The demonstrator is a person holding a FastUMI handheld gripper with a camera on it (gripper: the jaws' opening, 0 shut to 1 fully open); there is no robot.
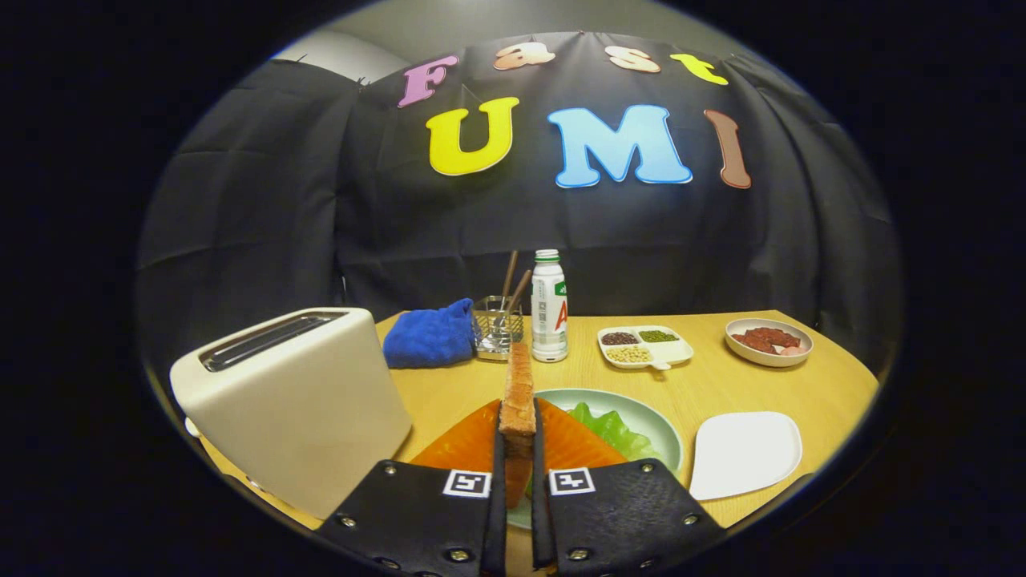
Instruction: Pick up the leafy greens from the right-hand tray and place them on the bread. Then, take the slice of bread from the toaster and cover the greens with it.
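Bread slice (519, 393) stands on edge between your gripper's (518, 449) fingers, which are nearly closed and pinch it by both faces. It hangs over the pale green plate (653, 423), where the leafy greens (613, 429) lie beside something orange (473, 445). The toaster (296, 401) sits just to the left. Turn the slice flat, centre it over the greens, lower gently, and only then ease your grip so it doesn't tip off.

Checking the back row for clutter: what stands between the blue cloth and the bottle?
In the gripper view, a wire basket holding two brown sticks stands between the blue cloth and the bottle.
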